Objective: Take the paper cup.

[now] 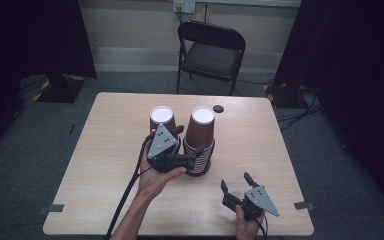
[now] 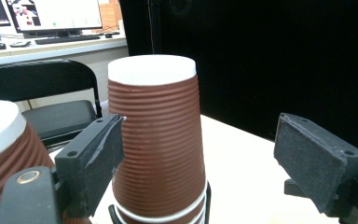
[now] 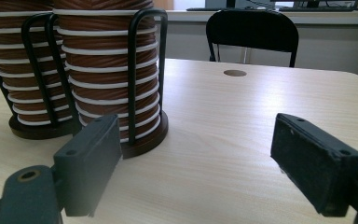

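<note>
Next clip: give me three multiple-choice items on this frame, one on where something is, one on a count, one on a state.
1. Where does the left gripper sit?
A. at the stack of ribbed brown paper cups nearer the table's middle
B. over the black folding chair
C. at the table's right edge

2. How many stacks of upside-down brown cups stand in black wire holders on the light wooden table?
A. one
B. two
C. four

3. How do the right gripper's fingers stand?
A. shut on a cup
B. shut on nothing
C. open, with bare table between them

Key: 1 A, the high view shows it against that stack; 2 B, this stack and the second cup stack stand side by side; 3 C, the right gripper view shows a wide gap with only tabletop in it.
</note>
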`<state>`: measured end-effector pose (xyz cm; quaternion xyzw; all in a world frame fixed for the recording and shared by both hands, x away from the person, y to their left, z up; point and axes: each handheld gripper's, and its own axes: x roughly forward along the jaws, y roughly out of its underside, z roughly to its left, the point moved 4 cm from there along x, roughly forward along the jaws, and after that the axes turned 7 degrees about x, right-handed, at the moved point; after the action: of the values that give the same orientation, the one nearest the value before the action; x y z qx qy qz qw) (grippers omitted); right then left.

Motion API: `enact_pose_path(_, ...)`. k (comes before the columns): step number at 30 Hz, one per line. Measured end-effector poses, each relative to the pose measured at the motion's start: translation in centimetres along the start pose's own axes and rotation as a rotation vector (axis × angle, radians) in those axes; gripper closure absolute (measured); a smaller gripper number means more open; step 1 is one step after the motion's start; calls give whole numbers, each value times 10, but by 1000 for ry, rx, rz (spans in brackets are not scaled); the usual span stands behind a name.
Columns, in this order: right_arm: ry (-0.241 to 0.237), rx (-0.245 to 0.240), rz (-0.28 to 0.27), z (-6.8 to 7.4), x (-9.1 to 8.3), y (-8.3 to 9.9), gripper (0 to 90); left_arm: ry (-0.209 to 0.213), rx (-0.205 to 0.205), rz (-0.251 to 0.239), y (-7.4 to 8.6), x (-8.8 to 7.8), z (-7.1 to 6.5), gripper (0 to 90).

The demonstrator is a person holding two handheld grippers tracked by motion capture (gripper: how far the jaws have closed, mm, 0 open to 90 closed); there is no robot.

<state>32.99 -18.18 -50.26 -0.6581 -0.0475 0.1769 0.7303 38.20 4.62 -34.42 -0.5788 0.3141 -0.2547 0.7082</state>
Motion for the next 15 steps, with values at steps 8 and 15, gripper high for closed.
enact_pose_path(8,-1,2,1,0,0,0,152,-19,6,14,-9,12,4,155)
enact_pose_path(15,-2,5,3,0,0,0,155,-49,2,23,-17,21,9,155)
